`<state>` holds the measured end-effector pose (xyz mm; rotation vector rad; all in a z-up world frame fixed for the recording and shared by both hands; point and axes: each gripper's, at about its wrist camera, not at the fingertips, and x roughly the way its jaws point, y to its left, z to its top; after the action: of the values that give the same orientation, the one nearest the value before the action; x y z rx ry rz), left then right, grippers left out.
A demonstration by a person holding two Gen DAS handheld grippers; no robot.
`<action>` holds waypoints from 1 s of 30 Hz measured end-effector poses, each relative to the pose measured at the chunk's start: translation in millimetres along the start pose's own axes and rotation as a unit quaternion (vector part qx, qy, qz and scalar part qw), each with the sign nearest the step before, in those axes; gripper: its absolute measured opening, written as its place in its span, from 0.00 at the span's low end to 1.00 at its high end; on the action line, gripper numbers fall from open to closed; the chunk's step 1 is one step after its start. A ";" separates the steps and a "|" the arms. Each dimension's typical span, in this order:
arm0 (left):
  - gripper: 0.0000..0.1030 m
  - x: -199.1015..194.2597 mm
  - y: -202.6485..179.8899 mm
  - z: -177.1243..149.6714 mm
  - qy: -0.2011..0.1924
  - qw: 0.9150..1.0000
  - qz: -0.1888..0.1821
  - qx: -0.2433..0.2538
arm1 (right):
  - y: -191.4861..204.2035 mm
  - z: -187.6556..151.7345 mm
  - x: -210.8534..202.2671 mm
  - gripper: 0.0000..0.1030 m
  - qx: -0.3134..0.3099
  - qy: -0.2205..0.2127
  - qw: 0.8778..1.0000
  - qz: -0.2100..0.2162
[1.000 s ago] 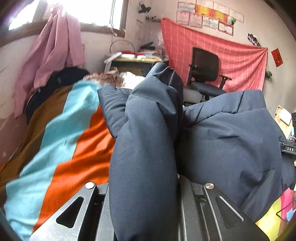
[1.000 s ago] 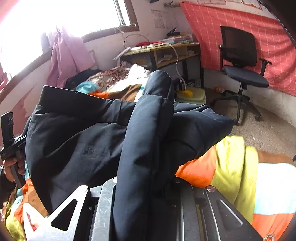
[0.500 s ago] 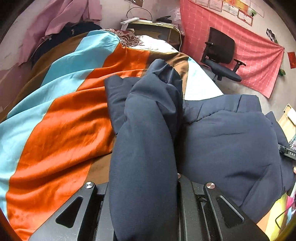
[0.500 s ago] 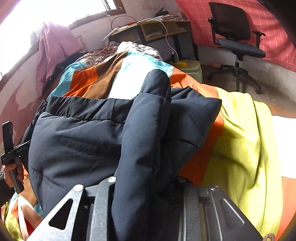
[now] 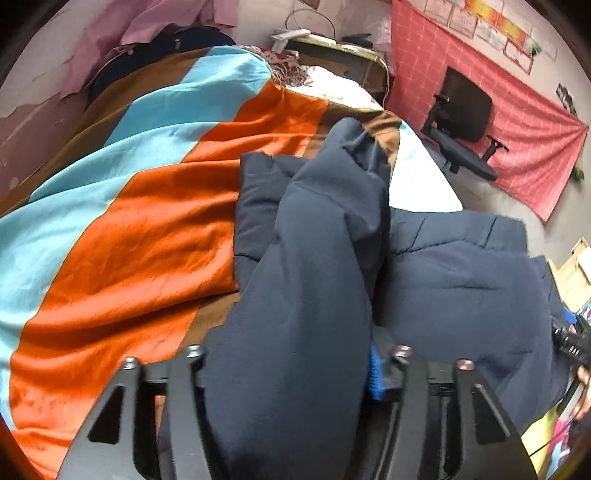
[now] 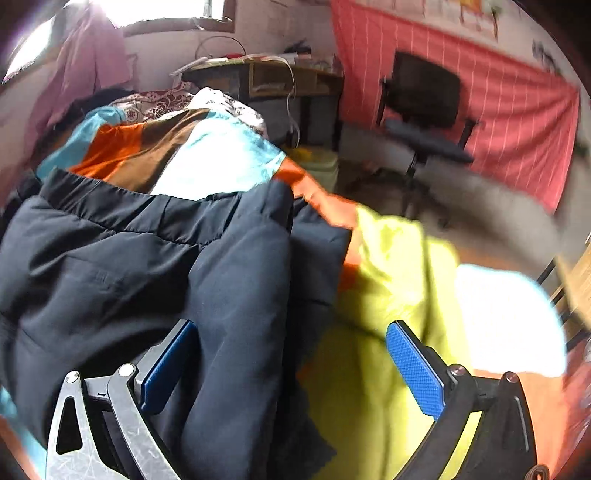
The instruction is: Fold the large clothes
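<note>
A dark navy padded jacket [image 5: 461, 288] lies bunched on a striped bedspread [image 5: 147, 240]. A thick fold of it runs forward between the fingers of my left gripper [image 5: 291, 362], whose jaws stand apart; one blue pad [image 5: 375, 373] shows beside the fabric. In the right wrist view the jacket [image 6: 103, 266] lies left of centre. My right gripper [image 6: 291, 332] is wide open: a jacket fold rests against the left blue pad [image 6: 166, 369], while the right pad [image 6: 413, 373] is bare over yellow-green cloth [image 6: 388, 295].
The bed's right edge drops to a grey floor. A black office chair [image 6: 424, 96] stands by a red hanging cloth [image 6: 517, 110]. A cluttered desk [image 6: 258, 74] is beyond the bed's head. Pink clothes [image 5: 155, 22] hang on the left wall.
Both grippers came down with the jacket onto the bed. The right gripper's jaws have sprung wide open and let go of the fold. The left jaws have spread too.
</note>
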<state>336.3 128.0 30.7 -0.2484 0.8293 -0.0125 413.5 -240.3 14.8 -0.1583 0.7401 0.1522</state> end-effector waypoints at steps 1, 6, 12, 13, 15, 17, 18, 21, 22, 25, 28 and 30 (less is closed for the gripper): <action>0.57 -2.9 -0.6 -0.5 -0.006 1.000 0.000 0.000 | 4.5 -0.6 -4.7 1.00 -0.016 -0.011 1.000 -0.015; 0.77 -26.6 -12.3 -2.3 -0.054 0.998 0.014 0.020 | 14.8 -1.3 -19.6 1.00 -0.043 -0.046 0.997 -0.051; 0.78 -46.2 -28.2 -5.8 -0.074 0.996 0.025 0.042 | 17.7 1.9 -46.0 1.00 -0.025 -0.079 0.995 -0.051; 0.78 -48.1 -30.4 -5.9 -0.078 0.996 0.024 0.046 | 18.8 1.8 -50.5 1.00 -0.018 -0.081 0.996 -0.044; 0.84 -56.7 -39.8 -9.5 -0.090 0.994 0.021 0.058 | 22.1 1.6 -58.6 1.00 -0.007 -0.087 0.996 -0.035; 0.92 -64.7 -48.2 -13.0 -0.103 0.992 0.017 0.065 | 26.2 0.6 -68.9 1.00 0.006 -0.096 0.995 -0.028; 0.93 -70.5 -53.2 -15.3 -0.113 0.991 0.012 0.067 | 28.0 0.0 -73.5 1.00 0.013 -0.100 0.995 -0.023; 0.93 -82.6 -64.5 -17.9 -0.125 0.989 0.001 0.074 | 35.8 -3.4 -88.8 1.00 0.031 -0.110 0.993 -0.005; 0.93 -86.6 -68.6 -19.5 -0.128 0.989 -0.001 0.076 | 38.2 -4.7 -93.7 1.00 0.037 -0.113 0.993 0.001; 0.93 -100.3 -81.9 -27.0 -0.143 0.986 -0.009 0.081 | 44.6 -9.4 -108.6 1.00 0.053 -0.124 0.991 0.008; 0.93 -112.6 -90.2 -34.9 -0.161 0.984 -0.015 0.080 | 51.2 -14.6 -126.3 1.00 0.064 -0.136 0.989 0.014; 0.93 -120.3 -93.7 -39.7 -0.170 0.982 -0.020 0.075 | 54.2 -17.0 -134.9 1.00 0.068 -0.142 0.987 0.018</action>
<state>233.9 41.5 113.4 -0.1198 0.4810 -0.0677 293.6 -201.7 89.3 0.0075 0.4678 0.1540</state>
